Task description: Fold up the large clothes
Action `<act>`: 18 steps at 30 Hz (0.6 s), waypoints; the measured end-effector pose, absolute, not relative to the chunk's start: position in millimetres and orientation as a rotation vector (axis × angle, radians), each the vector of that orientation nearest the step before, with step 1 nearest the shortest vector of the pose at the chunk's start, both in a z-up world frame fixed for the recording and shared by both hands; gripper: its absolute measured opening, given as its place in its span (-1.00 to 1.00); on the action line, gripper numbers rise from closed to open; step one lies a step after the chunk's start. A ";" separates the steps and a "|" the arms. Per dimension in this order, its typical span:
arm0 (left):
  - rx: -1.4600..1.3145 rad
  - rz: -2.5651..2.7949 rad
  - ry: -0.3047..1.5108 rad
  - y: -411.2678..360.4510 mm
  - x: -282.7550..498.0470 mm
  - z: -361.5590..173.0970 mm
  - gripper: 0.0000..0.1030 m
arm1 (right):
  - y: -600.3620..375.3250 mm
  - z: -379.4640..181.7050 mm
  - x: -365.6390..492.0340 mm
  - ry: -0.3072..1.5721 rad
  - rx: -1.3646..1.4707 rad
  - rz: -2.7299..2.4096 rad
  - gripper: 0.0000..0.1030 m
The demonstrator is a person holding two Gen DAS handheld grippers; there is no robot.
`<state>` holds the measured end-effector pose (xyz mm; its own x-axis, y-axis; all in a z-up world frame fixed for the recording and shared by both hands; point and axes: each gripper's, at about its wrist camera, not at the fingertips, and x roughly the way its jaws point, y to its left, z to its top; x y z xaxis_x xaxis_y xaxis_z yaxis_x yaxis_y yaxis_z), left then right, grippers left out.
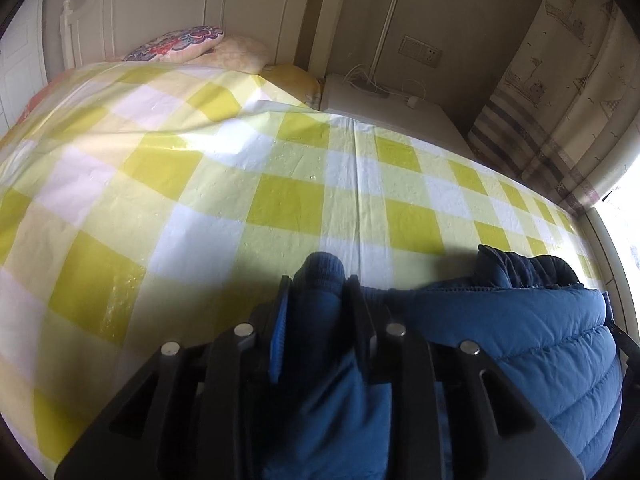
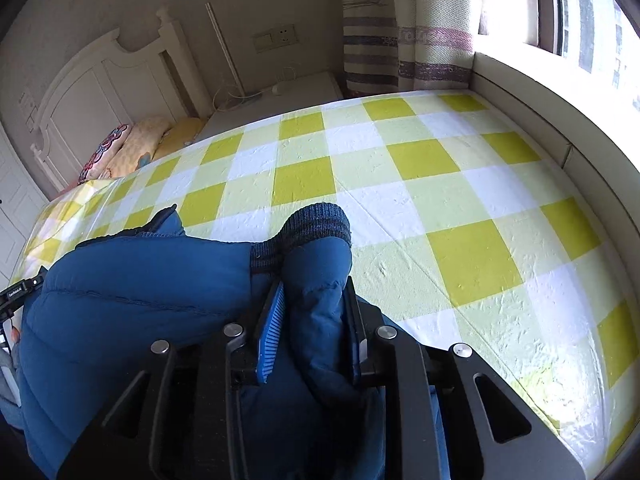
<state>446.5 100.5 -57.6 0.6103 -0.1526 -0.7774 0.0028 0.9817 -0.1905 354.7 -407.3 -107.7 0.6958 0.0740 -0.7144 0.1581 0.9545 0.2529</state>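
Yellow-and-white checked bedding (image 1: 240, 168) covers a bed with a white headboard (image 1: 224, 12), pillows (image 1: 180, 44) at its head, a white nightstand (image 1: 380, 108) beside it and a striped curtain (image 2: 400, 40) next to a bright window (image 2: 580, 12). At the bed's near edge, a blue puffer jacket (image 1: 520, 328) is bunched between the 2 grippers. The left gripper (image 1: 318, 292) is clamped on a fold of the jacket, with a dark knit cuff (image 1: 320, 266) poking past its fingers. The right gripper (image 2: 314, 292) is likewise pinched tight on blue fabric, another ribbed cuff (image 2: 316, 224) bulging above its pads (image 2: 272, 332).
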 end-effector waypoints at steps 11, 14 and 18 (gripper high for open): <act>-0.157 -0.033 0.717 60.6 413.4 29.4 0.70 | -375.3 -24.9 336.4 0.615 0.291 -0.013 0.52; -0.025 -0.060 0.741 -3.6 416.4 36.2 0.81 | -300.8 -9.9 356.6 0.630 0.046 0.058 0.52; 0.092 -0.047 0.836 -54.4 433.3 5.2 0.81 | -229.4 -33.9 384.4 0.734 -0.149 0.117 0.35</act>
<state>433.3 -54.4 5.2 0.6694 -0.0053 -0.7429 0.0779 0.9950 0.0631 384.4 -229.4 -33.9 0.7365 0.0544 -0.6743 -0.1587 0.9828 -0.0940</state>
